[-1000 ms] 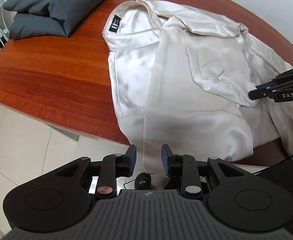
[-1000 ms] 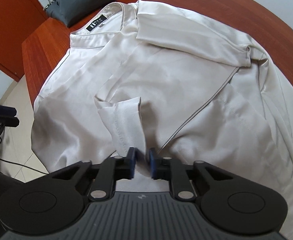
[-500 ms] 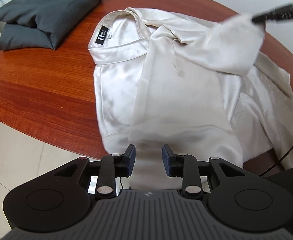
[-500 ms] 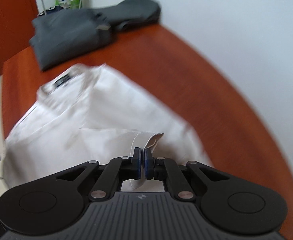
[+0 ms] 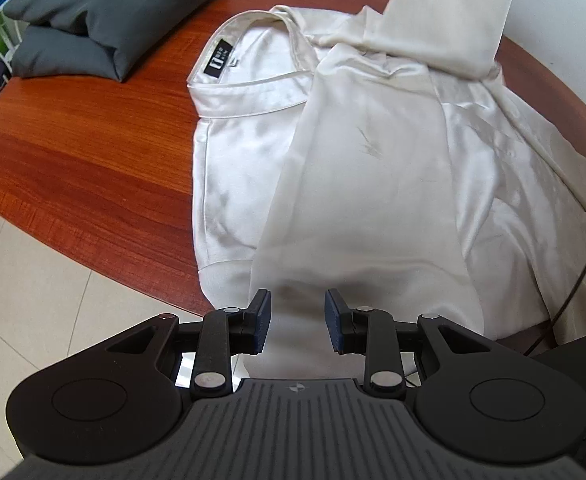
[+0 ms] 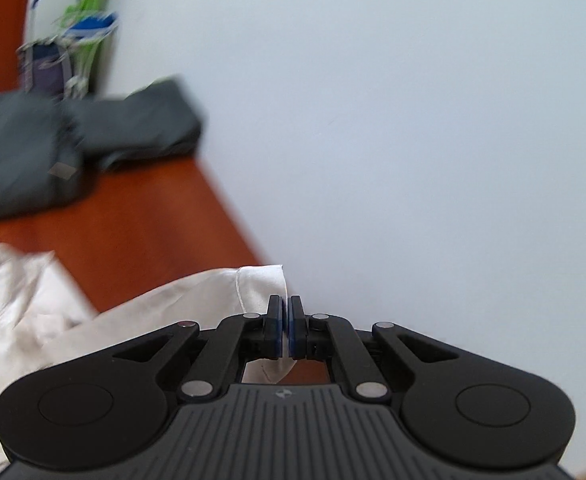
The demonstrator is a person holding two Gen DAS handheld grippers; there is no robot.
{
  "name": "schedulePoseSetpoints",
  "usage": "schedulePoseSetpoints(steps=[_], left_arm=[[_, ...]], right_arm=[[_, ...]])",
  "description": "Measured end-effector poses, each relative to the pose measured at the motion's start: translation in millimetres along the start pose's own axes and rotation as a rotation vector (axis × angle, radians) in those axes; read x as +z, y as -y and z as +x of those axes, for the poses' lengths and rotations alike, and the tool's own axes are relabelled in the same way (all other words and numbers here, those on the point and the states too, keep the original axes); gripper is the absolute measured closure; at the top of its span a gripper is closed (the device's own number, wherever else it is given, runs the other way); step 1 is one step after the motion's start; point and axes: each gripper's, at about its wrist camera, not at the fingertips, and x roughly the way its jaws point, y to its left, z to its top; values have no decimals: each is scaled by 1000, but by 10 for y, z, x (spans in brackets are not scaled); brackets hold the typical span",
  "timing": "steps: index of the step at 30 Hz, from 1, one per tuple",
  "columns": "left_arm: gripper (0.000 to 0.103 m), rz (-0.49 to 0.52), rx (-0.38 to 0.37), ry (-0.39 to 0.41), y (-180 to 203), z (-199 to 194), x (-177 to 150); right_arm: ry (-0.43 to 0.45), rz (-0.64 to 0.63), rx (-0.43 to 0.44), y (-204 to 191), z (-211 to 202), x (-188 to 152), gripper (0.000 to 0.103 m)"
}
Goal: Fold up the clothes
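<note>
Right claw (image 6: 285, 327) pinches lifted shirt sleeve (image 6: 259, 286)

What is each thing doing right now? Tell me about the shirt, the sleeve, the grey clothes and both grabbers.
White shirt: spread on the table, partly folded.
Sleeve: lifted up off the shirt.
Grey clothes: folded, stacked.
Left gripper: open, holding nothing.
Right gripper: shut on the sleeve cuff.

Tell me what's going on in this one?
A person with two handheld grippers is folding a cream shirt on a wooden table. The right gripper has its jaws shut on the sleeve cuff, lifted clear. The left gripper is open at the hem. Folded grey clothes lie beyond.
</note>
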Motion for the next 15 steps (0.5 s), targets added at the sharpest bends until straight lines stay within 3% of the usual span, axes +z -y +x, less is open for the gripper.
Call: schedulePoseSetpoints(steps=[4,15], left_arm=[[71,-23,21,-6,22,9,-3],[70,-76,67,-33,90,39,-59]], right_arm=[[94,40,-113,333,-20,248,101],[4,57,13,308,868,197,101]])
